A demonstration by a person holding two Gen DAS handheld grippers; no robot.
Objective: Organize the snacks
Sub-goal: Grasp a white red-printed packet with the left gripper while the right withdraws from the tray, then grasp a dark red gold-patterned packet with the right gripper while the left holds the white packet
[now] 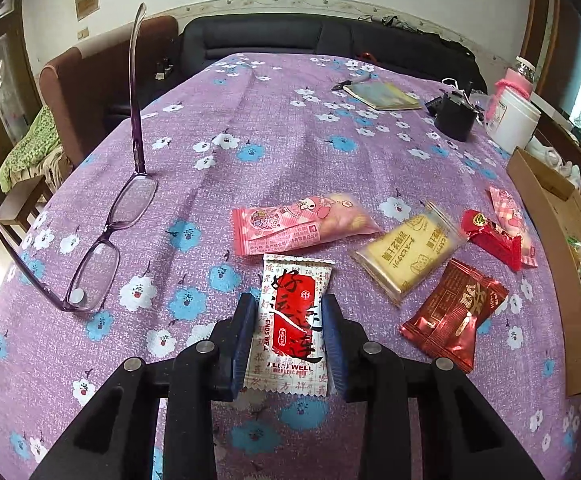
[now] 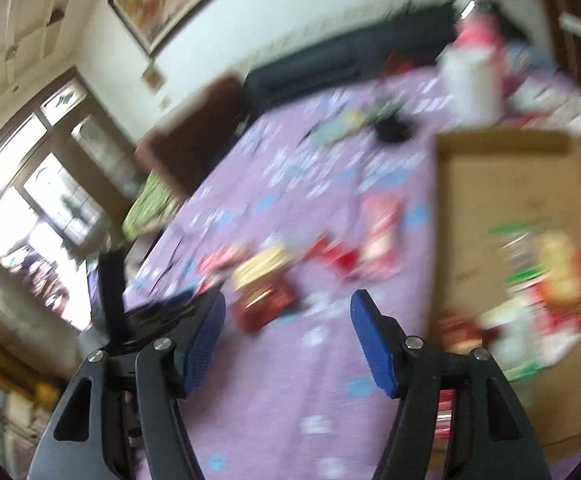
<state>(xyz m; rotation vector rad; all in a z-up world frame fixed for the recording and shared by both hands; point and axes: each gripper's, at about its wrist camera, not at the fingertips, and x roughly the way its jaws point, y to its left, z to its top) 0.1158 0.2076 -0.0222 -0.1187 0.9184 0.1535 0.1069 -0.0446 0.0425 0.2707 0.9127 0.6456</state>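
My left gripper [image 1: 289,304] points down at the purple flowered tablecloth [image 1: 250,152], its blue pads against both long sides of a white and red snack packet [image 1: 294,320] lying flat. Beyond it lie a pink packet [image 1: 302,222], a yellow cracker packet [image 1: 408,252], a dark red packet [image 1: 454,316], a small red packet [image 1: 492,240] and a pink checked packet [image 1: 510,216]. The right wrist view is blurred. My right gripper [image 2: 289,300] hangs open over the cloth with nothing between its fingers, left of a cardboard box [image 2: 502,184] holding several snacks [image 2: 542,280].
Purple glasses [image 1: 102,240] lie unfolded on the left of the table. At the far right stand a notebook [image 1: 382,96], a black object [image 1: 456,116] and a white jar [image 1: 512,120]. The cardboard box [image 1: 546,200] runs along the right edge. A dark sofa sits behind.
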